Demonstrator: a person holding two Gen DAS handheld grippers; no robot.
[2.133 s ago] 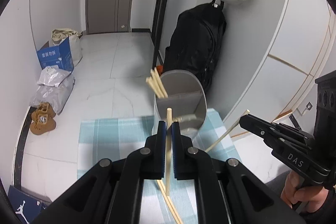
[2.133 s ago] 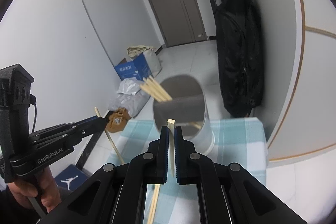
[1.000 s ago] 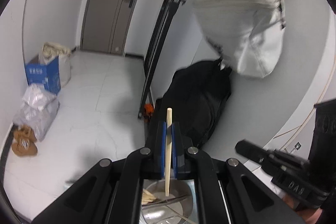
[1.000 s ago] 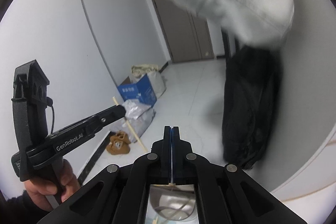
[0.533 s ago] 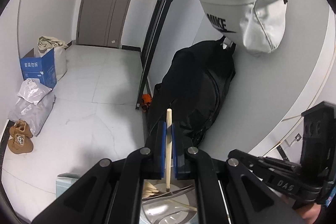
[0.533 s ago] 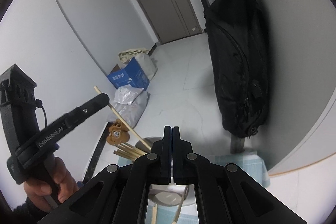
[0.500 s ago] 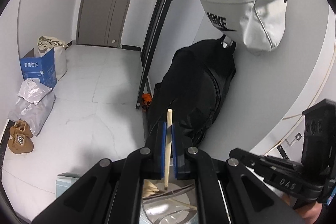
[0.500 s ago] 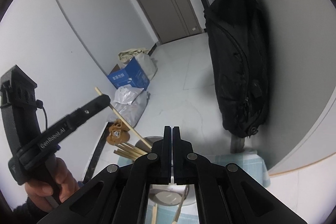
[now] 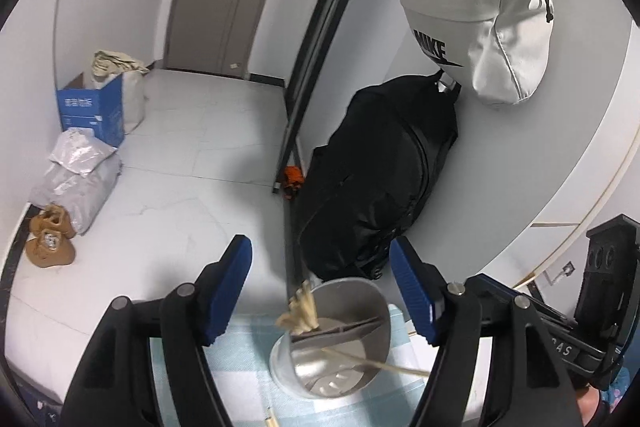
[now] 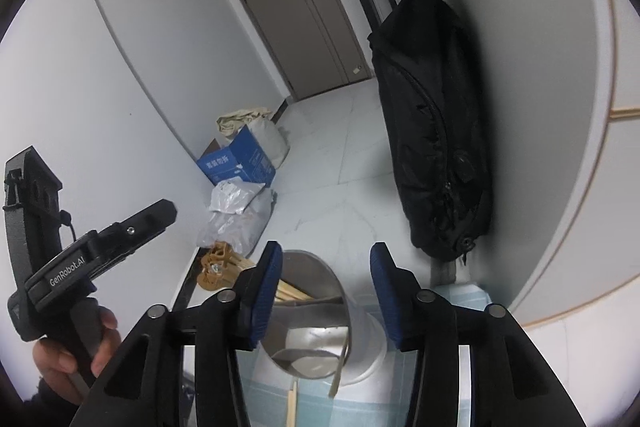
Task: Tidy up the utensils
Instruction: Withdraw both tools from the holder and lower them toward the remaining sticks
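A round metal utensil holder [image 9: 340, 343] with a divider stands on a blue checked cloth [image 9: 248, 359]. A bundle of wooden chopsticks [image 9: 300, 311] leans in its far left compartment. One loose chopstick [image 9: 372, 359] lies across the near compartment and over the right rim. My left gripper [image 9: 324, 291] hangs above the holder, its jaws opening with nothing between the pads. In the right wrist view my right gripper [image 10: 326, 291] is also opening and empty above the holder [image 10: 320, 327]. A blurred chopstick [image 10: 340, 367] stands in the holder's near compartment. Another chopstick [image 10: 292, 403] lies on the cloth.
A black backpack [image 9: 380, 195] hangs on the wall behind the holder, below a white bag [image 9: 480, 27]. On the floor are a blue box [image 9: 92, 111], grey parcels [image 9: 76, 175] and brown shoes [image 9: 48, 243]. A hand [image 10: 72, 359] holds the left gripper's handle.
Both grippers went from shut on a chopstick to open, and both chopsticks dropped into the holder. The right gripper sank toward the holder, which now fills more of its view.
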